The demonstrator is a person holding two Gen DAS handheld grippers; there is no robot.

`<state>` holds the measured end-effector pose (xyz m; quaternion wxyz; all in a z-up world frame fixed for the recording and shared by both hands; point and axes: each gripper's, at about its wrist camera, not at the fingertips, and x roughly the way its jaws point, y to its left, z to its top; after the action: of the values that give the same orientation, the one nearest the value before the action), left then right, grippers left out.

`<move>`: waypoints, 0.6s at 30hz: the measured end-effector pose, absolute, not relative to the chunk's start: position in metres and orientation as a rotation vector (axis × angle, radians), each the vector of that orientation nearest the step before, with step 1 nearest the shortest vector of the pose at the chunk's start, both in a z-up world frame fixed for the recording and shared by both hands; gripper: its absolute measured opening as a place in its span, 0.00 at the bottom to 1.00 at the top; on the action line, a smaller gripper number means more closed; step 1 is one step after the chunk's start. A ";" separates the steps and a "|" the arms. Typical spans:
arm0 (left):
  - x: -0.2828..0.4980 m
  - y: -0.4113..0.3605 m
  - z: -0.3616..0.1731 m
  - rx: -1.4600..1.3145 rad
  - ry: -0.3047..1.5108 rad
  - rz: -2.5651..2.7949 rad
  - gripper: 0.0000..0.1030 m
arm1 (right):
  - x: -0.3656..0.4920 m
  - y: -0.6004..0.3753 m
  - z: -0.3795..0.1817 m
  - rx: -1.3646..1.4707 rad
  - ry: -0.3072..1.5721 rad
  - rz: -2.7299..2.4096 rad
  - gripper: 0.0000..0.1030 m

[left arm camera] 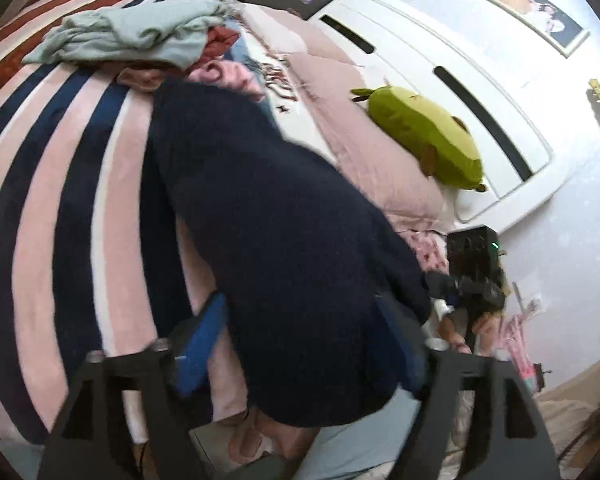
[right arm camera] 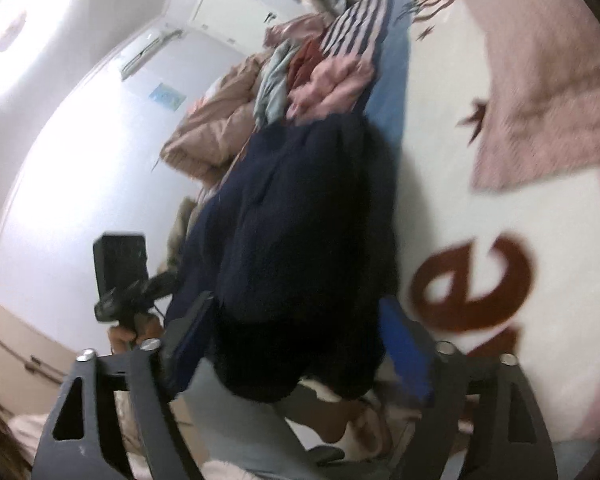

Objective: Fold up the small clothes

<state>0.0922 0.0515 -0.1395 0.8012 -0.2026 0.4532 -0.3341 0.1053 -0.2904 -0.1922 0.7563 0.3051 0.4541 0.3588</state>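
Bedroom clutter framed everything: a bed under a pink-and-navy striped blanket [left arm camera: 72, 184], a white headboard [left arm camera: 440, 92], an avocado plush [left arm camera: 424, 136] on the pink pillow, and a heap of unfolded clothes [left arm camera: 140, 36] at the far end. A navy fleece garment [left arm camera: 284, 240] lay lengthwise on the blanket, its long axis running from that heap toward the person, with the near end hanging over the bed's edge above a slippered foot.

The left tongs [left arm camera: 300, 352] stood wide, blue pads either side of the garment's near end; they appeared to straddle it rather than pinch it. The right tongs [right arm camera: 296, 344] were likewise spread about the same end, seemingly without a grip, though blur made contact hard to judge.

The likely trouble: with neither pair clamped, the overhanging end could slide off toward the floor, dragging the rest along. Thick pile might also bunch between pads, so closing could catch several layers and spoil a clean fold.
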 end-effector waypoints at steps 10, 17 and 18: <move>0.152 0.065 -0.171 -0.583 1.074 -0.700 0.79 | 0.174 -0.285 -0.213 0.687 1.200 0.866 0.88; 0.169 0.050 -0.181 -0.615 1.055 -0.736 0.56 | 0.187 -0.244 -0.222 0.604 1.204 0.967 0.75; 0.171 0.051 -0.182 -0.624 1.054 -0.732 0.53 | 0.188 -0.244 -0.224 0.613 1.199 0.972 0.72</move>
<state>0.1712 0.0507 -0.1816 0.7559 -0.2863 0.4835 -0.3359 0.1879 -0.2442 -0.2239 0.6746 0.2726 0.5327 0.4322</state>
